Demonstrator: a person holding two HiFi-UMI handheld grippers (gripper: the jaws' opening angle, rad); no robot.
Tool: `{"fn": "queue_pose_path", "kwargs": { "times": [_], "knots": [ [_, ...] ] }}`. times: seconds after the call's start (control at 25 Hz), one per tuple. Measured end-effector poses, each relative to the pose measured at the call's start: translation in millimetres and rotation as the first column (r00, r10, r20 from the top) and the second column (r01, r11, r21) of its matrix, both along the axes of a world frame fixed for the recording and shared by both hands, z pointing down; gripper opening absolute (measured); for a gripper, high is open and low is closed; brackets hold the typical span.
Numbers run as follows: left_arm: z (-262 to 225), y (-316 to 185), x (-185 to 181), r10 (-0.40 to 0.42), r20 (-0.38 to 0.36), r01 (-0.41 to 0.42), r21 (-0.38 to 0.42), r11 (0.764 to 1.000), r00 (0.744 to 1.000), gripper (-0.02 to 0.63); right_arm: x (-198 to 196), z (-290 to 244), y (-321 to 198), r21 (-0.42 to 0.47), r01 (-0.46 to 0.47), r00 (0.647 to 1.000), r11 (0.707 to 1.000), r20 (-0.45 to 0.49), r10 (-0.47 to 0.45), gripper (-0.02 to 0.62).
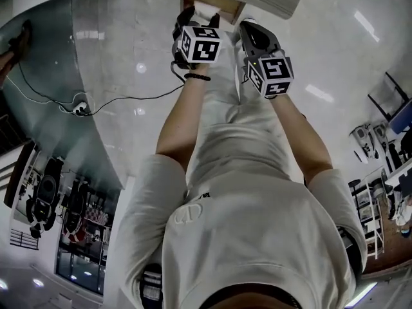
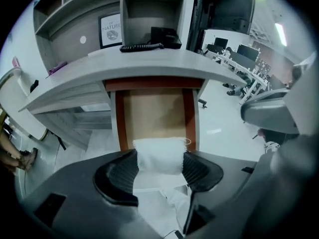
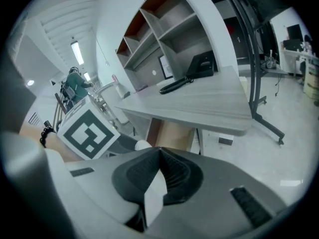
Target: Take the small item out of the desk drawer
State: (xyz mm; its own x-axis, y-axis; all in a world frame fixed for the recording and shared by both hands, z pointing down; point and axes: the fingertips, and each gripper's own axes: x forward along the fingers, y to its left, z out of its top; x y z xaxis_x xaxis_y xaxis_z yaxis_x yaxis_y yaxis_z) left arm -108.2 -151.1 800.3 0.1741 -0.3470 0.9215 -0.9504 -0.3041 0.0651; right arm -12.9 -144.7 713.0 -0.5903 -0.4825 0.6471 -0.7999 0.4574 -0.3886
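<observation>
Left hand-held gripper [image 2: 159, 163] clamped a white cloth [image 2: 159, 153], lengthwise toward the open drawer [image 2: 154, 113]; right hand-held gripper [image 3: 159, 164] pinched a white sheet [image 3: 154, 198]; head view hid both grips

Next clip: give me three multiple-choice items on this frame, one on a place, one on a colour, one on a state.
1. Where is the black telephone? A on the floor; B on the desk top; C between a gripper's jaws.
2. What colour is the item between the left gripper's jaws? A white; B red; C black.
3. The desk drawer is: A shut; B pulled open; C lying on the floor.

Answers: 1 B, the telephone sits on the desk top below the shelves. 2 A, the left gripper view shows both jaws pressing on a white item. 3 B, the drawer sticks out from under the desk with its bare bottom showing.
</observation>
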Motion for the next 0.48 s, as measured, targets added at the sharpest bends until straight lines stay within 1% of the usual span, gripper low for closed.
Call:
{"fn": "queue_pose_path", "kwargs": {
  "times": [0.16, 0.32, 0.48],
  "knots": [
    [-39, 0, 4, 0.015, -0.014, -0.015, 0.033, 0.999, 1.0, 0.264, 5, -34, -11, 0.02, -0.018, 1.0, 1.0, -0.003, 0.018, -0.002],
    [-75, -7, 7, 0.04, -0.032, -0.038, 0.075, 0.996, 0.999, 0.264, 13, -71, -24, 0.051, -0.069, 0.998, 0.996, 0.015, 0.068, -0.002],
    [-112, -14, 8, 0.045, -0.059, -0.038, 0.121, 0.992, 0.997, 0.264, 17, -106, -29, 0.082, -0.062, 0.998, 0.995, 0.018, 0.061, -0.002]
  ]
}}
